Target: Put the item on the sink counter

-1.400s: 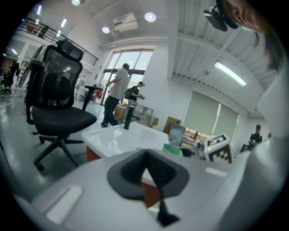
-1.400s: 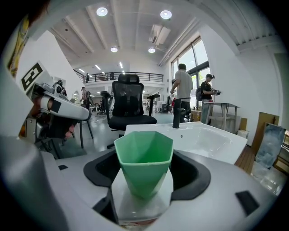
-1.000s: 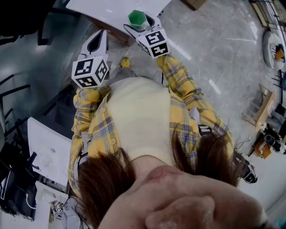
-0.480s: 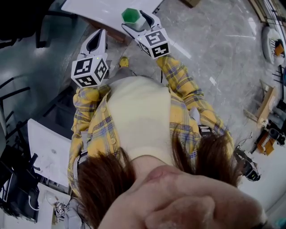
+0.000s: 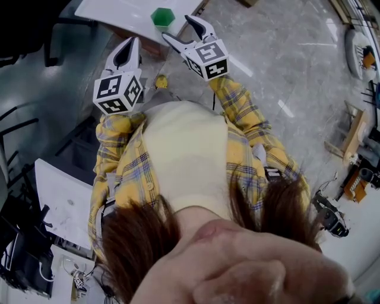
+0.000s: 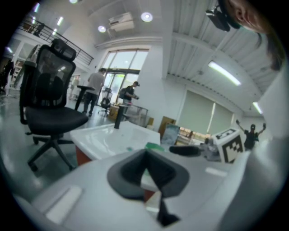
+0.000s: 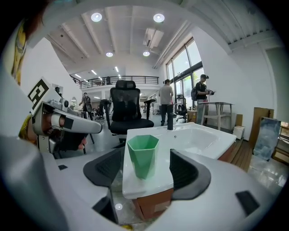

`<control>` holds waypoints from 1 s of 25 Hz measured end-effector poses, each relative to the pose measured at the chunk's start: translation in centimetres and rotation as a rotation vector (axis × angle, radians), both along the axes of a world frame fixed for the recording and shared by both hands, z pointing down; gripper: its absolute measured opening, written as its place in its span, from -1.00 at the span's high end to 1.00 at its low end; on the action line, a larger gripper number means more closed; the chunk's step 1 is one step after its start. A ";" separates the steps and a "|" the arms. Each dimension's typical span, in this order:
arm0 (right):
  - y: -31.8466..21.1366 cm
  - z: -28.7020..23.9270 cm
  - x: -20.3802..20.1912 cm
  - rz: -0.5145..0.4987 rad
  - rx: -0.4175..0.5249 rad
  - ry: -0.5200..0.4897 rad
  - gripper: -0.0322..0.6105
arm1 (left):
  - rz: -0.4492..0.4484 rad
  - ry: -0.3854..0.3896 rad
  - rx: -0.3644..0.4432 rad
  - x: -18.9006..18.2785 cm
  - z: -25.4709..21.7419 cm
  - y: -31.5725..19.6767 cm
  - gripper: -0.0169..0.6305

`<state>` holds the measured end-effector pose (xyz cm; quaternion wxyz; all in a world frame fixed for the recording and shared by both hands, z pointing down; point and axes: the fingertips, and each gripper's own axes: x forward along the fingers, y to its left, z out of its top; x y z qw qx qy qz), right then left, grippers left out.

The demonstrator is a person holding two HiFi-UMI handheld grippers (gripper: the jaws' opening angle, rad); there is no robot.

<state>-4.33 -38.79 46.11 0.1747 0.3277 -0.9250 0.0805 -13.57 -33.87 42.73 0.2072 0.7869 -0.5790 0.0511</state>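
Observation:
A green hexagonal cup [image 7: 143, 156] [image 5: 162, 16] stands upright on the near corner of the white sink counter [image 7: 149, 187] [image 5: 122, 13]. My right gripper [image 7: 144, 173] [image 5: 185, 31] is open, its dark pads to either side of the cup and drawn back from it, nothing between them. My left gripper [image 6: 146, 178] [image 5: 126, 52] is shut and holds nothing; it hangs beside the counter's edge, left of the right gripper. In the left gripper view only a green sliver of the cup [image 6: 155, 146] shows past the jaws.
The white basin [image 7: 198, 137] with a black tap [image 7: 170, 122] lies behind the cup. A black office chair [image 7: 127, 113] [image 6: 50, 97] stands beyond the sink. People stand by tables far back [image 7: 202, 101]. Grey tiled floor [image 5: 285, 65] spreads to the right.
The right gripper has let go of the green cup and drawn back toward me; the cup now stands alone on the counter. The left gripper has barely moved.

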 end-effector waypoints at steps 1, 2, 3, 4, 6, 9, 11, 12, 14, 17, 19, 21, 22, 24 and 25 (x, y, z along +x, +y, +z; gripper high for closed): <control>0.1 -0.1 0.2 0.003 0.001 -0.002 -0.13 | 0.000 -0.001 0.002 0.1 -0.1 0.0 0.93; 0.1 -0.3 0.4 0.006 0.001 -0.003 -0.13 | 0.001 -0.003 0.004 0.1 -0.2 0.1 0.93; 0.2 -0.4 0.5 0.009 -0.001 -0.004 -0.13 | 0.001 -0.003 0.005 0.1 -0.3 0.2 0.93; 0.4 -0.4 0.7 0.011 -0.005 -0.007 -0.13 | 0.000 -0.004 0.006 0.2 -0.3 0.3 0.93; 0.7 -0.7 1.1 0.015 -0.016 -0.019 -0.13 | 0.001 -0.003 0.008 0.4 -0.4 0.4 0.93; 1.2 -1.3 1.7 0.023 -0.021 -0.042 -0.13 | 0.005 -0.004 0.012 0.6 -0.5 0.7 0.93; 1.5 -1.6 2.0 0.025 -0.018 -0.048 -0.13 | 0.007 -0.005 0.014 0.7 -0.6 0.9 0.93; 1.6 -1.8 2.2 0.026 -0.016 -0.050 -0.13 | 0.008 -0.006 0.016 0.8 -0.6 1.0 0.93; 1.8 -2.3 2.6 0.028 -0.009 -0.049 -0.13 | 0.011 -0.009 0.018 0.9 -0.7 1.1 0.93; 2.2 -2.9 3.2 0.035 0.003 -0.047 -0.11 | 0.014 -0.011 0.021 1.2 -0.9 1.4 0.93; 2.5 -3.4 3.6 0.045 0.008 -0.060 -0.08 | 0.016 -0.013 0.023 1.3 -0.9 1.5 0.93; 2.7 -4.0 4.0 0.061 0.019 -0.079 0.00 | 0.018 -0.014 0.026 1.4 -1.0 1.6 0.93; 2.7 -4.4 4.2 0.073 0.029 -0.087 0.09 | 0.018 -0.015 0.027 1.5 -1.0 1.6 0.93; 2.8 -5.0 4.8 0.099 0.049 -0.096 0.36 | 0.017 -0.015 0.028 1.5 -1.1 1.7 0.93; 2.8 -5.3 5.0 0.108 0.056 -0.099 0.38 | 0.017 -0.015 0.029 1.6 -1.1 1.7 0.93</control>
